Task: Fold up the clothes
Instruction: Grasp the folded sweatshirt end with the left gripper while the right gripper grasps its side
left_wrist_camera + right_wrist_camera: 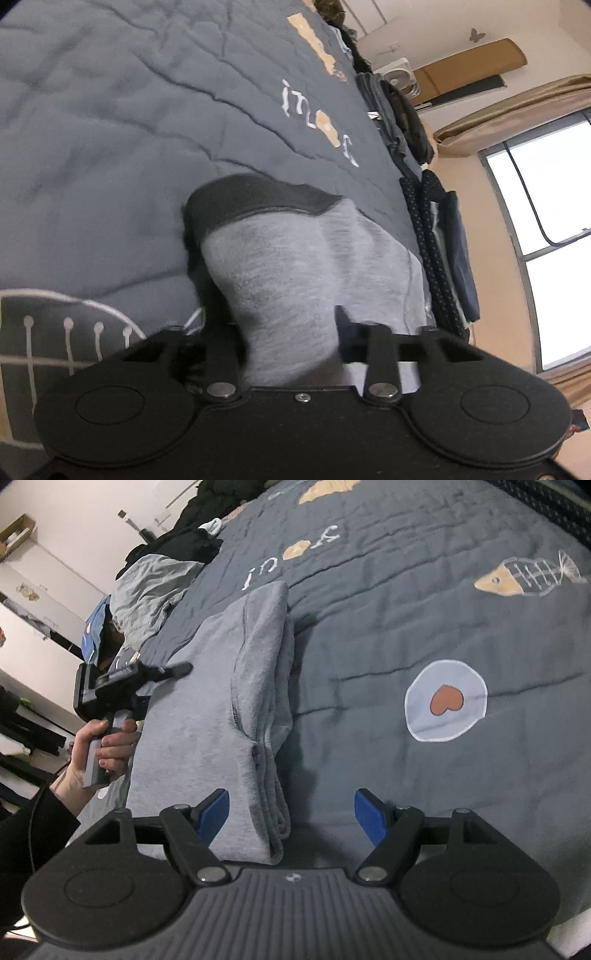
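A light grey fleece garment (207, 716) lies folded lengthwise on the bed, its thick folded edge (273, 686) running away from me. In the left wrist view the same grey garment (295, 266) rises in a bunch, with a dark band (258, 201) at its far end. My left gripper (284, 332) is shut on that cloth. From the right wrist view, the left gripper (177, 670) sits at the garment's left edge, held by a person's hand (107, 746). My right gripper (291, 812) stands open over the near end of the folded edge, its blue pads (216, 812) well apart.
The blue-grey quilt (424, 609) bears fish and heart prints. Loose grey and dark clothes (155, 579) are piled along its left side. Dark folded clothes (439, 240) line the bed's edge by the window (546, 221).
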